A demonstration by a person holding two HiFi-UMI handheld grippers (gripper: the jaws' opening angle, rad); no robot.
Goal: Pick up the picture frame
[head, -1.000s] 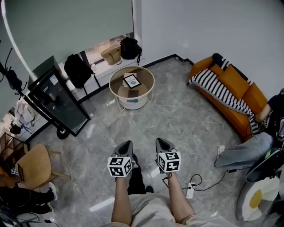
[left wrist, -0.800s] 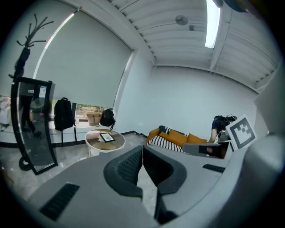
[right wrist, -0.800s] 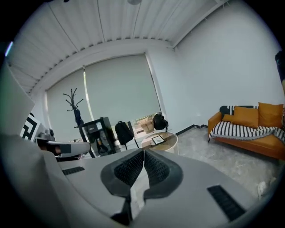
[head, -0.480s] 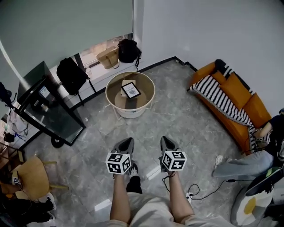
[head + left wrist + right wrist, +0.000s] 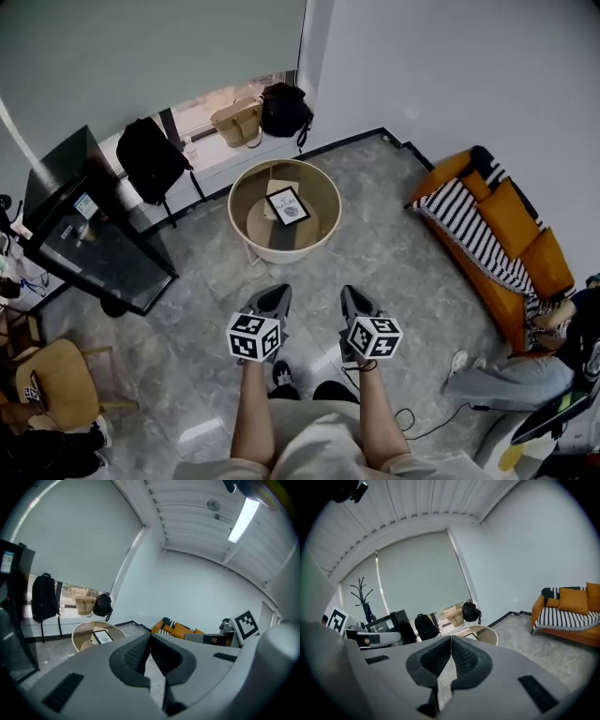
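Note:
A small black picture frame [image 5: 288, 204] with a white print lies inside the round beige basket table [image 5: 246, 187], a short way ahead across the floor. The left gripper view shows the picture frame [image 5: 101, 636] in the basket table [image 5: 79, 631] at lower left. My left gripper [image 5: 279, 293] is shut, its jaws pressed together with nothing between them. The right gripper [image 5: 346, 295] beside it is shut and empty too. Both hang over the floor, well short of the basket. In the right gripper view only the basket table's rim [image 5: 487, 632] shows past the jaws.
An orange sofa [image 5: 525, 253] with a striped throw [image 5: 473, 230] lines the right wall. A black wheeled cabinet [image 5: 89, 244] stands at left, and a wooden chair [image 5: 66, 382] at lower left. A black backpack [image 5: 150, 157], a tan bag [image 5: 236, 120] and another black bag [image 5: 284, 108] sit under the window. A person sits at far right.
The basket table with the picture frame has come closer and lower in the head view as both grippers travelled forward across the floor together. Both stayed shut.

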